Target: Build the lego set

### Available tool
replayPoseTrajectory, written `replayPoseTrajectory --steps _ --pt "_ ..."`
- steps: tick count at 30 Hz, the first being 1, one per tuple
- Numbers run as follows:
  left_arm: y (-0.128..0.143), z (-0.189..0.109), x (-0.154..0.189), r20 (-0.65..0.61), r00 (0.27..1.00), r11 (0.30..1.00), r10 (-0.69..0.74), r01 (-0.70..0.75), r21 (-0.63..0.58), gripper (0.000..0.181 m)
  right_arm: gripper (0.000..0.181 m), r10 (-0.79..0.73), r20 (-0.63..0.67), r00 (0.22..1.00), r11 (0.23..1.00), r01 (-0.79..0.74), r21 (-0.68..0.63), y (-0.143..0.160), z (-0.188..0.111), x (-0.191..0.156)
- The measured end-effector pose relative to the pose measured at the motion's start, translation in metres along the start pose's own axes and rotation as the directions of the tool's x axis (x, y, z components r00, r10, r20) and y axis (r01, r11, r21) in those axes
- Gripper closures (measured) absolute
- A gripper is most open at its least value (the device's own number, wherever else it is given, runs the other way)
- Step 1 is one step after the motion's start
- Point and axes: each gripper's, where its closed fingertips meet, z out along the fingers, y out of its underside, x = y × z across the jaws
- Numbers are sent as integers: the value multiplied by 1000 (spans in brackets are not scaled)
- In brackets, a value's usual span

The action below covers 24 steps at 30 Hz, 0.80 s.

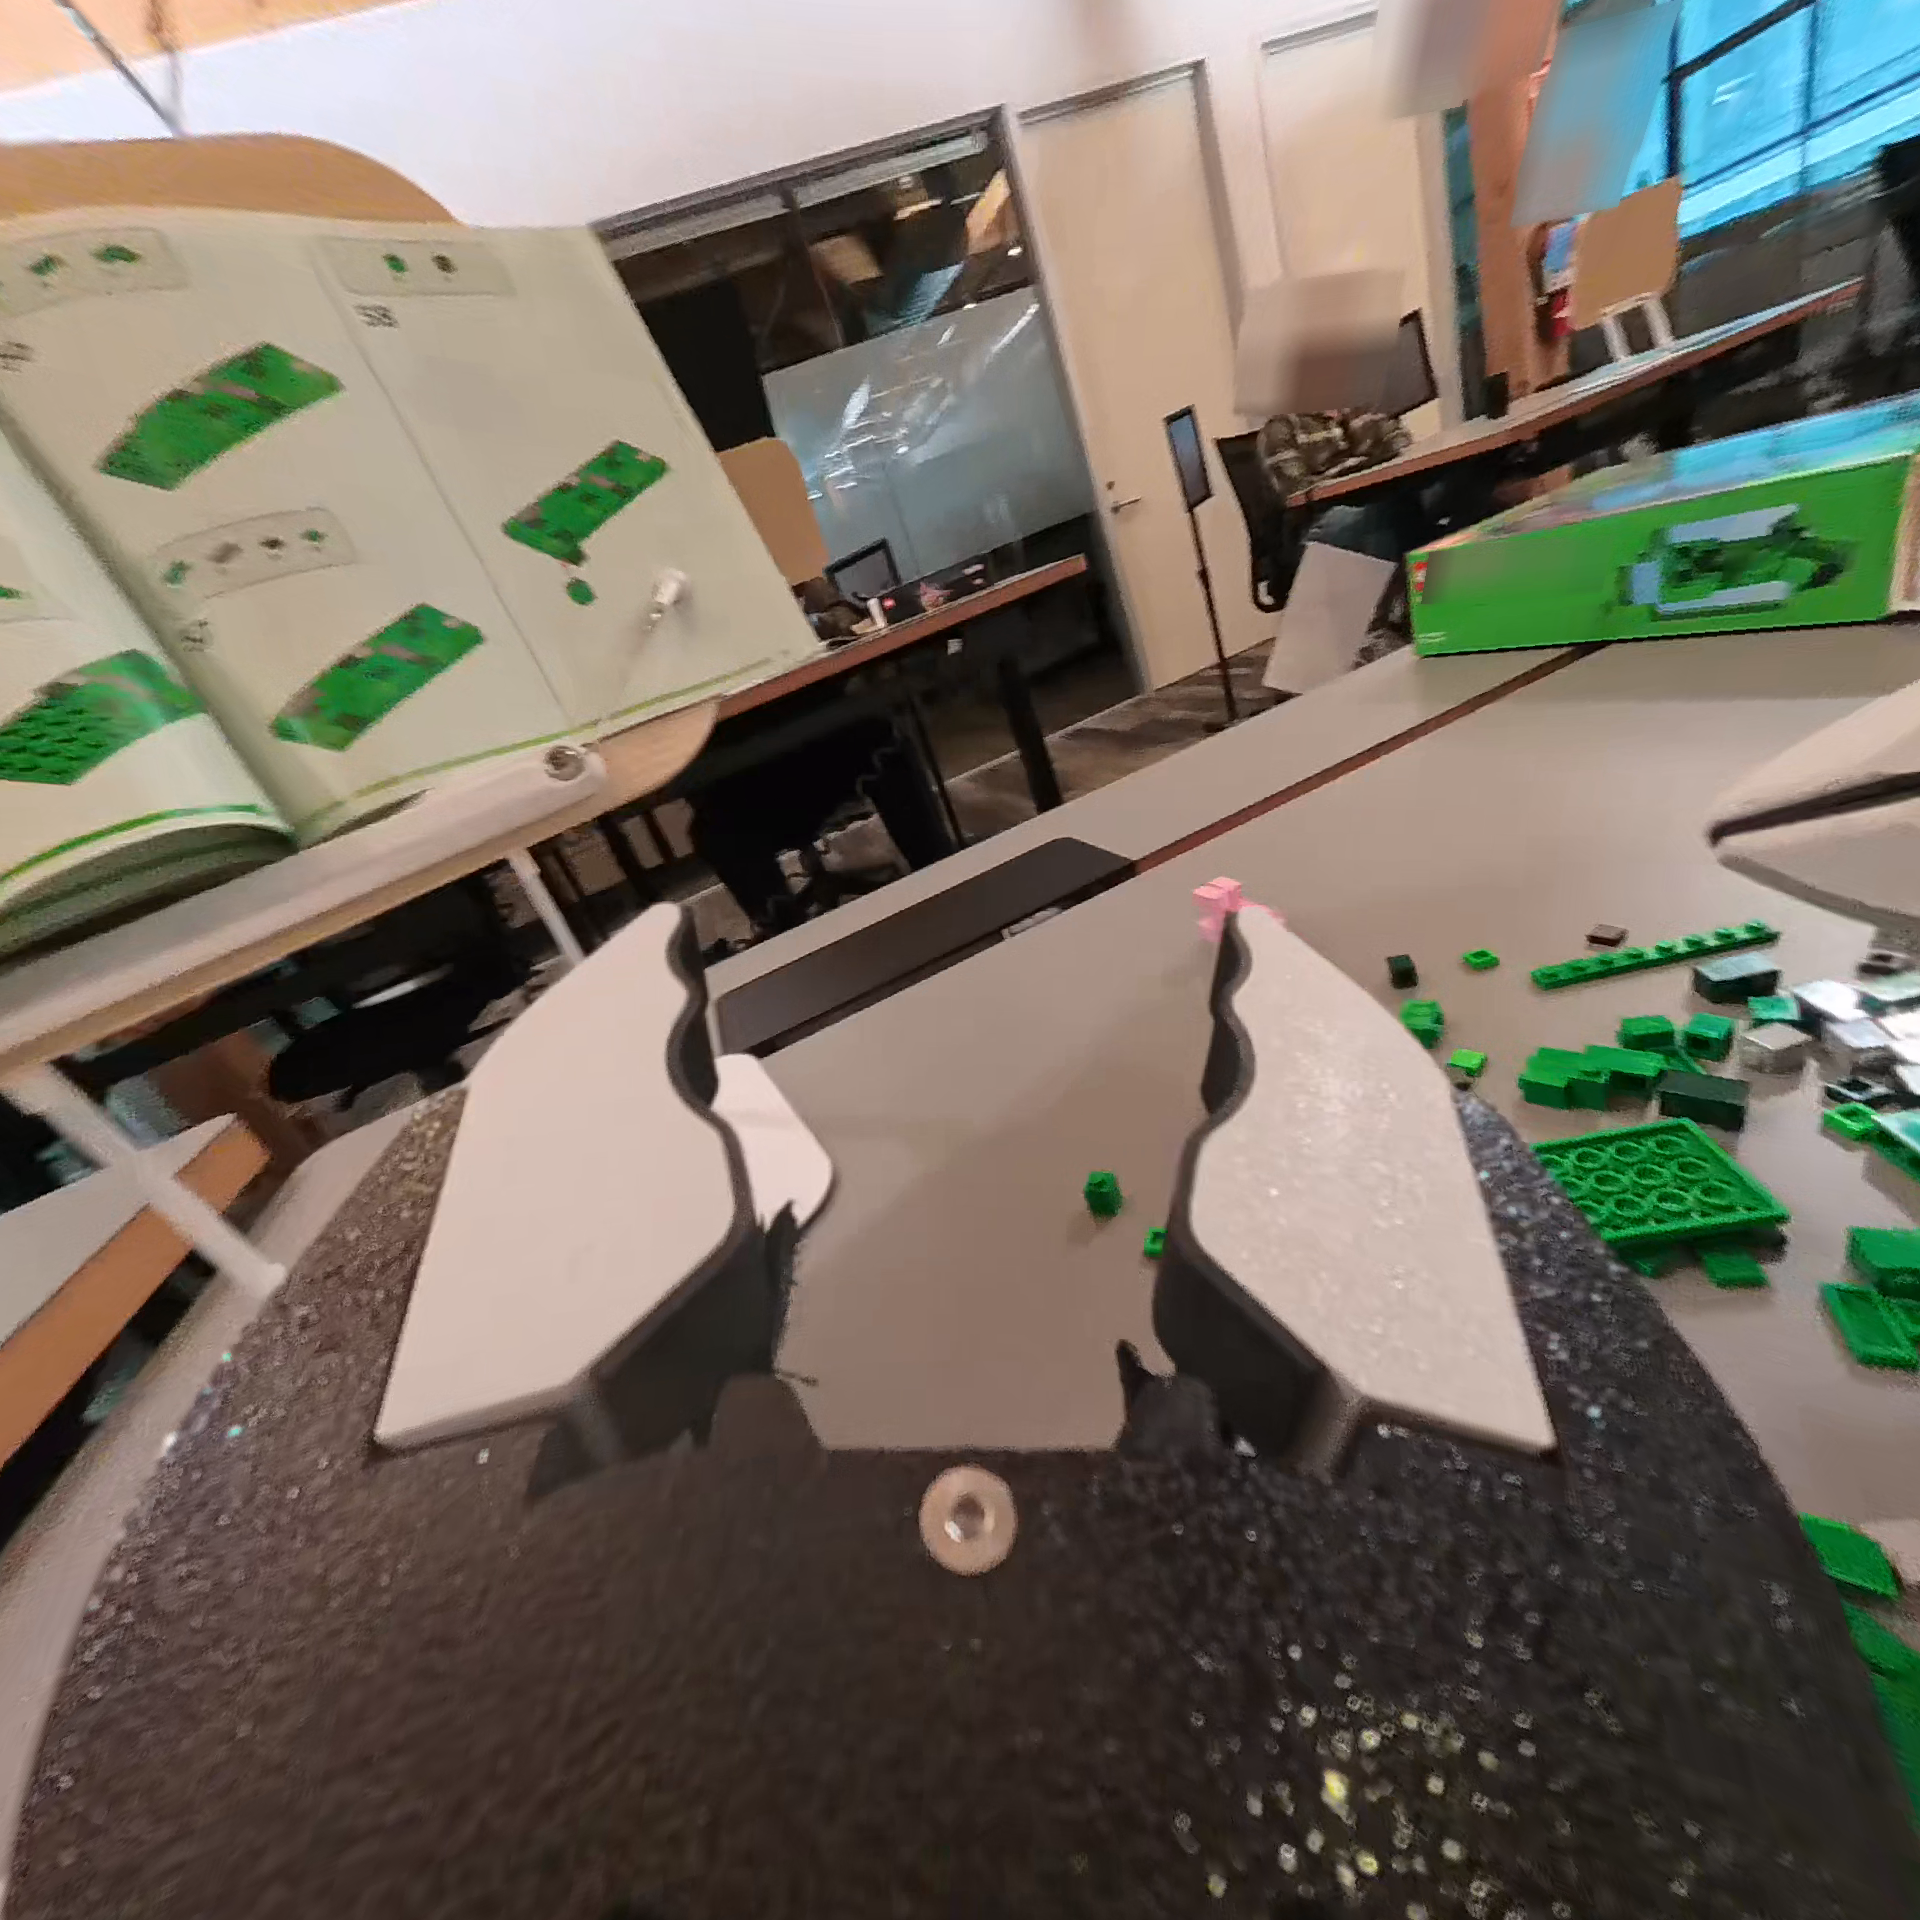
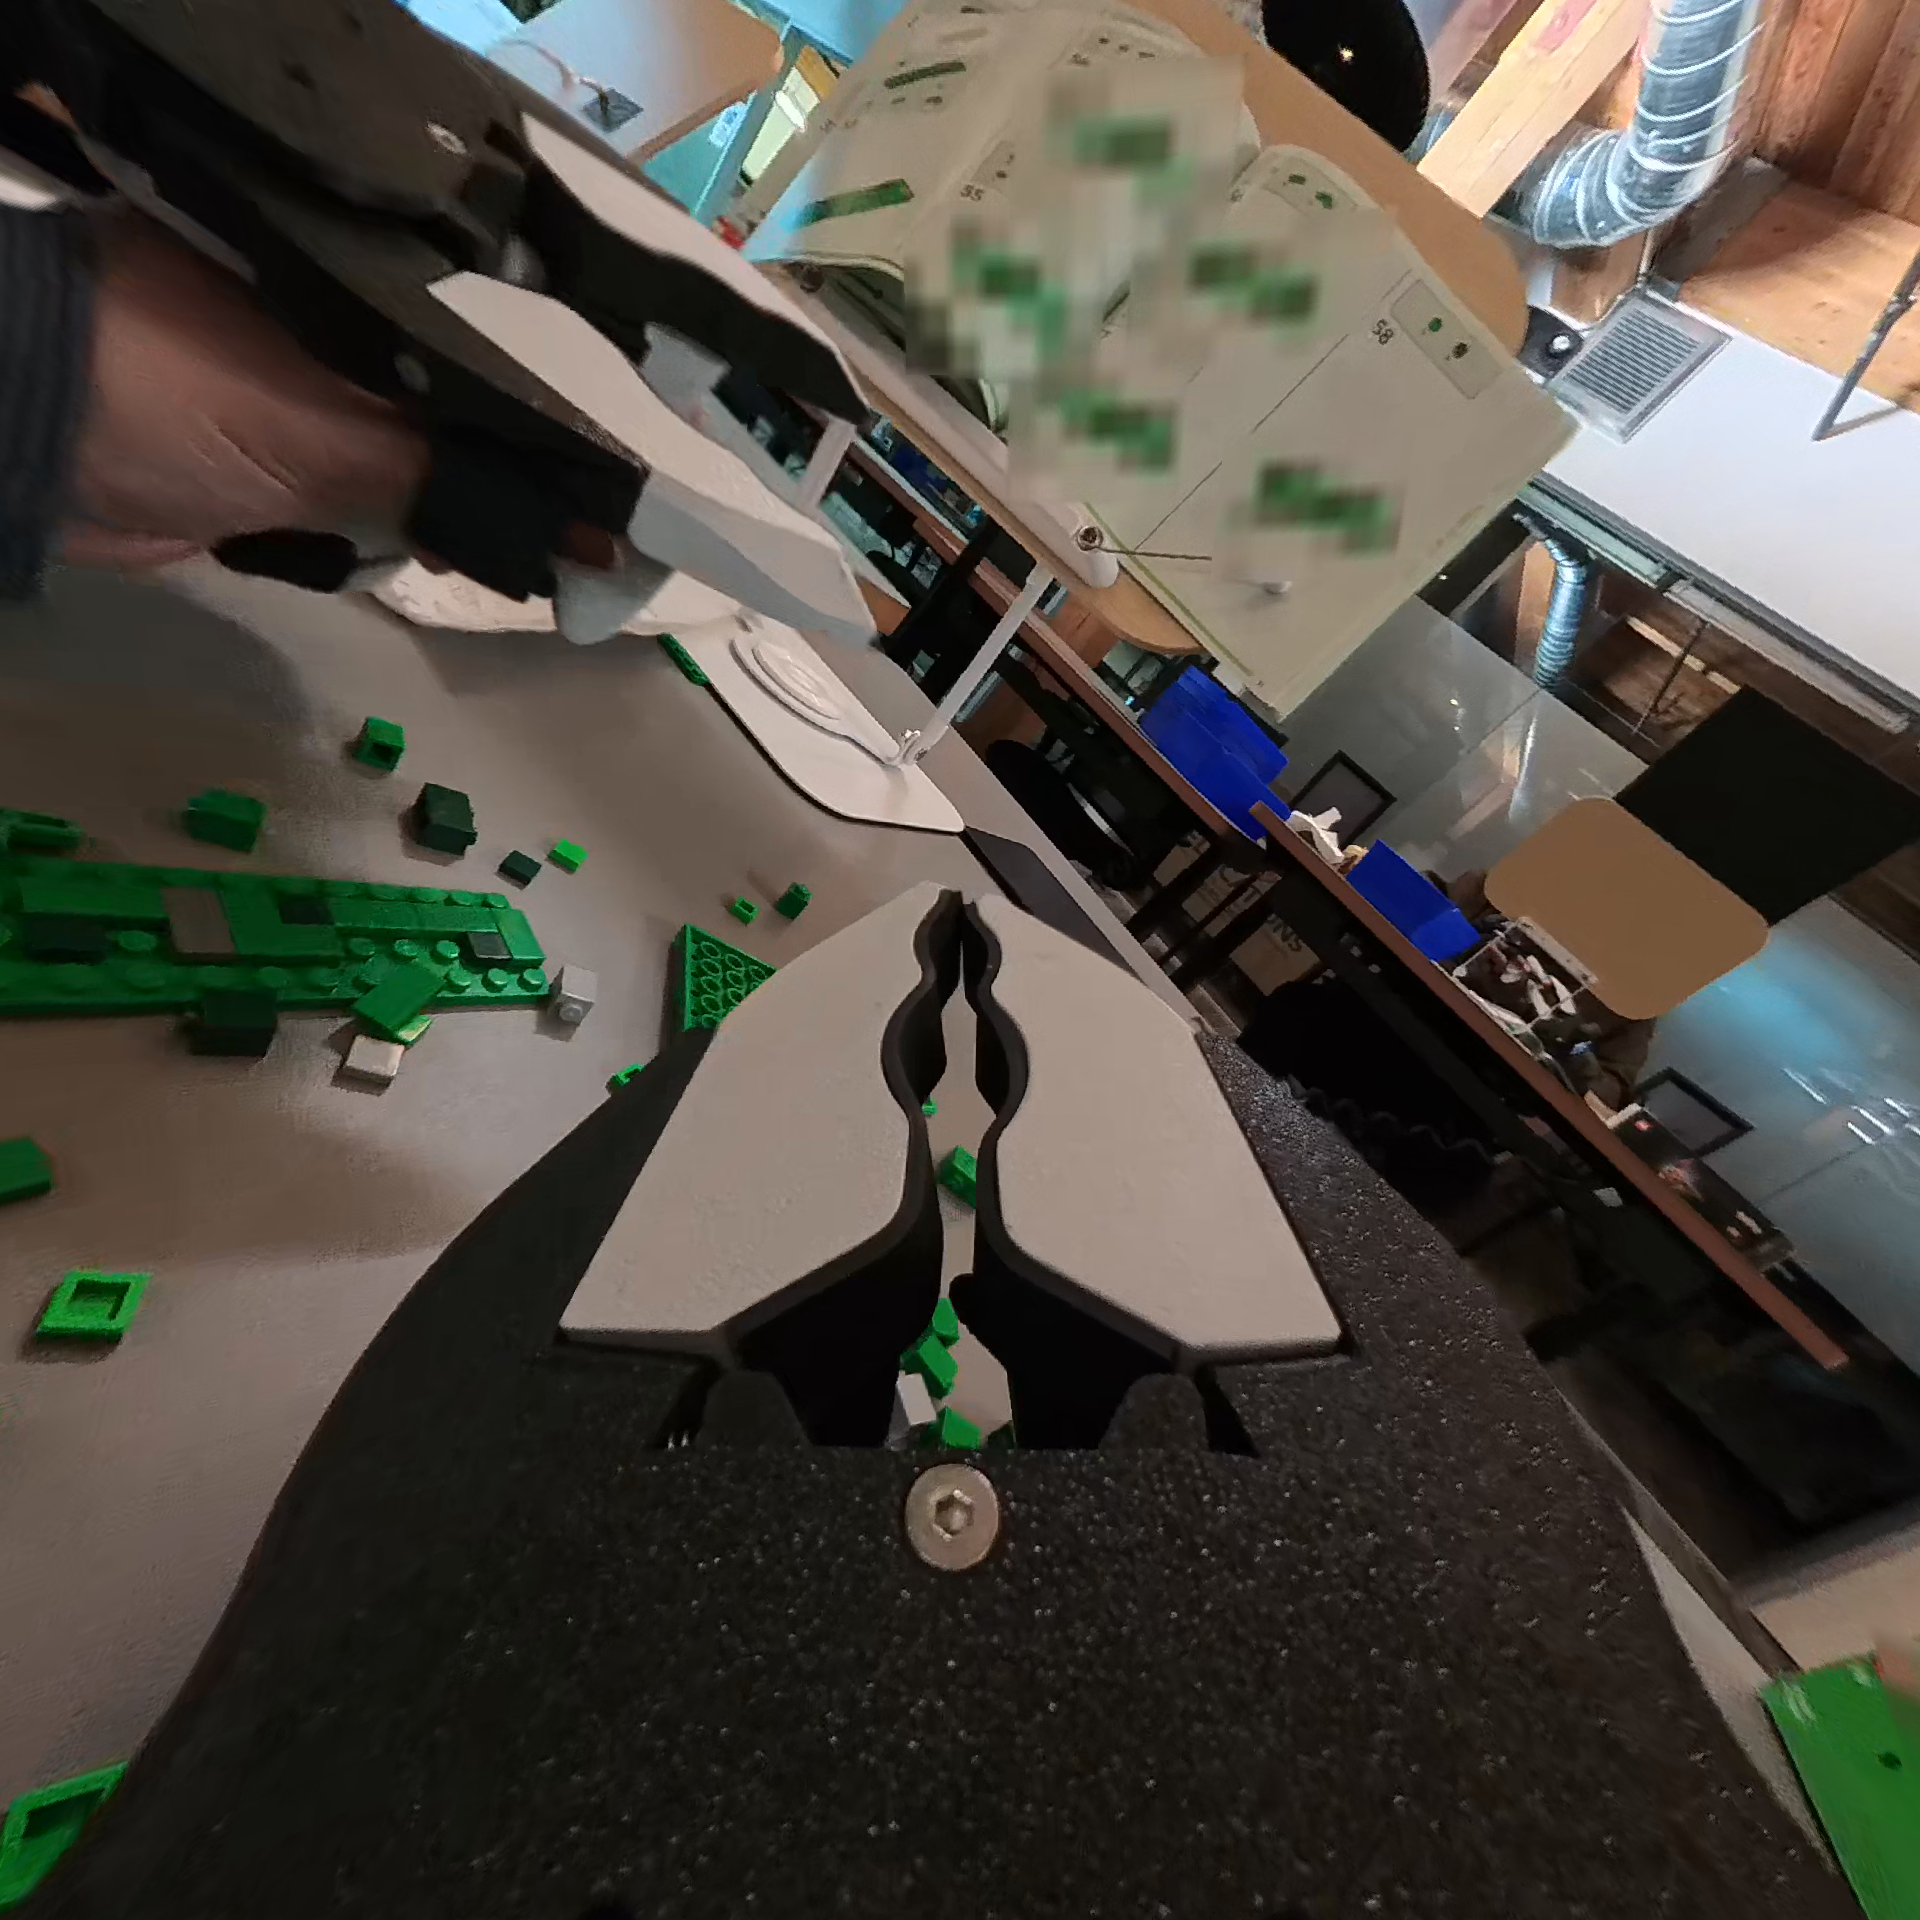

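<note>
My left gripper (image 1: 956,935) is open and empty, held above the grey table. A small green brick (image 1: 1103,1193) lies on the table between its fingers, and a pink piece (image 1: 1216,902) shows just past the right fingertip. My right gripper (image 2: 961,904) is shut, with nothing visible between its tips. A partly built green plate assembly (image 2: 270,945) lies to its left, with a green wedge plate (image 2: 717,971) beside the left finger. Loose green and grey bricks (image 1: 1662,1049) and an upturned green plate (image 1: 1657,1179) lie to the right of my left gripper. The left gripper (image 2: 675,436) also shows at the upper left of the right wrist view, held by a hand (image 2: 208,436).
An open instruction booklet (image 1: 312,520) stands on a raised holder at the left; its white base (image 2: 831,727) rests on the table. The green set box (image 1: 1662,561) lies at the far right. The table edge (image 1: 1351,758) runs behind, with office desks and a seated person beyond. From the right gripper's tips to the upturned green plate (image 1: 1657,1179) is close to 8 cm.
</note>
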Motion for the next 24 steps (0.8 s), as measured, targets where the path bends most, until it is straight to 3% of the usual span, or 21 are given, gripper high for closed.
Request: replayPoseTrajectory --steps 5,7,10,15,20,24 --pt "0 -3 19 -162 979 992 -127 127 -9 92 181 -73 54 996 997 73 0 -4 6 -14" --pt "1 -6 12 -140 982 992 -126 126 -3 95 181 -79 120 990 997 79 5 -13 5 -23" --pt "7 -5 4 -117 983 990 -138 137 -11 99 181 -13 344 939 997 39 -71 -20 -1 -57" --pt "10 -7 -1 -133 970 979 -204 203 -17 104 181 -25 455 890 989 88 -118 -41 -8 -89" --pt "16 -6 2 -153 969 981 -196 192 -38 111 169 63 565 822 975 69 -210 -44 -17 -125" --pt "21 -5 9 -185 950 967 -252 238 -93 115 167 261 611 747 951 -90 -296 -47 -19 -139"
